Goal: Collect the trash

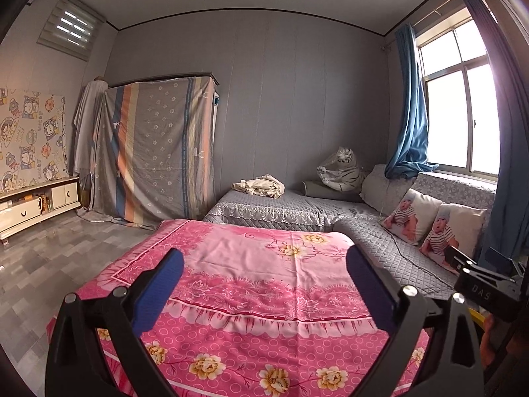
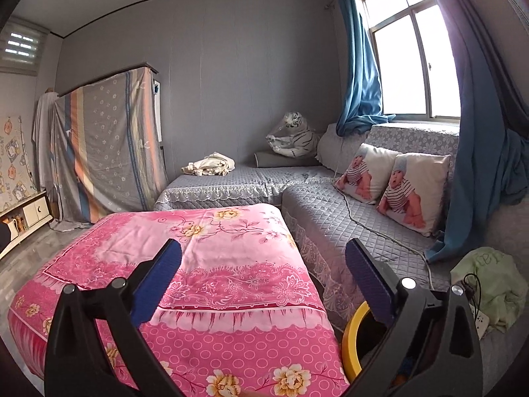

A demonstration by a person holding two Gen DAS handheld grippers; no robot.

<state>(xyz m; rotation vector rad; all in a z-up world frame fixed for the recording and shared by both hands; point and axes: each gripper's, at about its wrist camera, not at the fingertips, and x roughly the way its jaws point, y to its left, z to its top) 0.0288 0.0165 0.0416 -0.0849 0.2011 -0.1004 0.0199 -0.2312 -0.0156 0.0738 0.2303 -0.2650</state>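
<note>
Both grippers spread, empty, above pink floral cloth.

Left gripper (image 1: pixel 264 284) and right gripper (image 2: pixel 263 279) stand fully spread over the pink cloth (image 1: pixel 251 264). No trash can be made out; yellow-rimmed bin (image 2: pixel 352 340) sits lower right, beside the cloth.

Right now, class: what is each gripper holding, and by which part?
Nothing. The left gripper and right gripper both stand open, with only the pink floral cloth beyond them.
</note>
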